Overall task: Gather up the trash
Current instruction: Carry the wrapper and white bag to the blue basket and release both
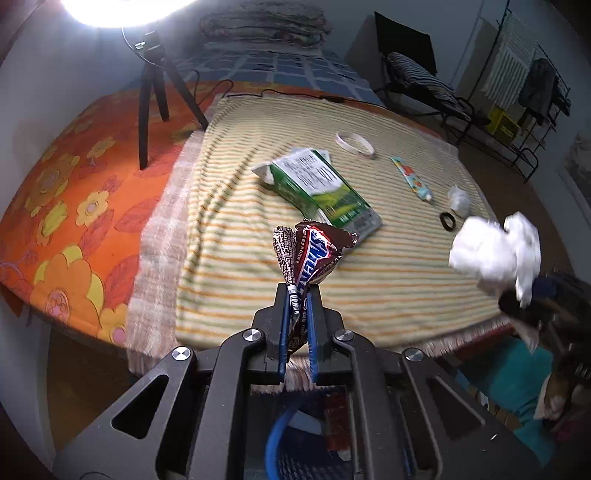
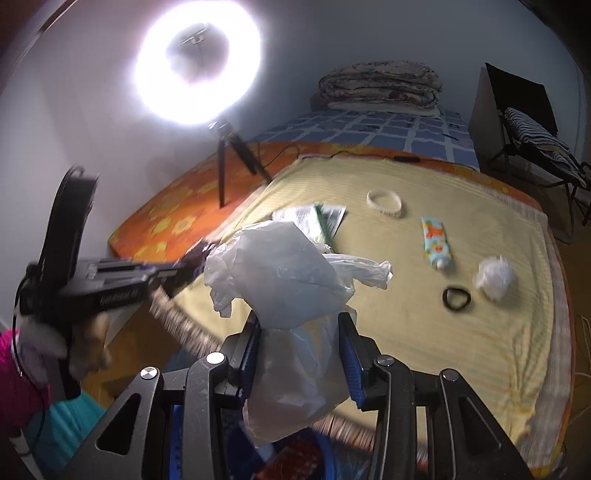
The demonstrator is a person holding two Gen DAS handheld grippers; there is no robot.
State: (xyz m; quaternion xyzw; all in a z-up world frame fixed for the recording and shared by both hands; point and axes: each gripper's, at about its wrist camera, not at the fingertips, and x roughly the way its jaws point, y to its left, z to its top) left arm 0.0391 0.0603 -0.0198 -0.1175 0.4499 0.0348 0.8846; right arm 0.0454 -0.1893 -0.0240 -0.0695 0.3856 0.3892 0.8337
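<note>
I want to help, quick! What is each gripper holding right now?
Left gripper: shut on the Snickers wrapper.
Right gripper: shut on the crumpled white plastic bag.

In the right wrist view the left gripper is motion-blurred, its fingers hard to make out. The plastic bag hides part of the green carton. The ring light is cut off by the left view's top edge.

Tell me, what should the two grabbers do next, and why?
Probably carry both pieces over the blue bin below and let go. The left gripper is shut on the brown chocolate bar wrapper, and the right gripper on the crumpled white plastic bag, both lifted off the striped blanket.
</note>
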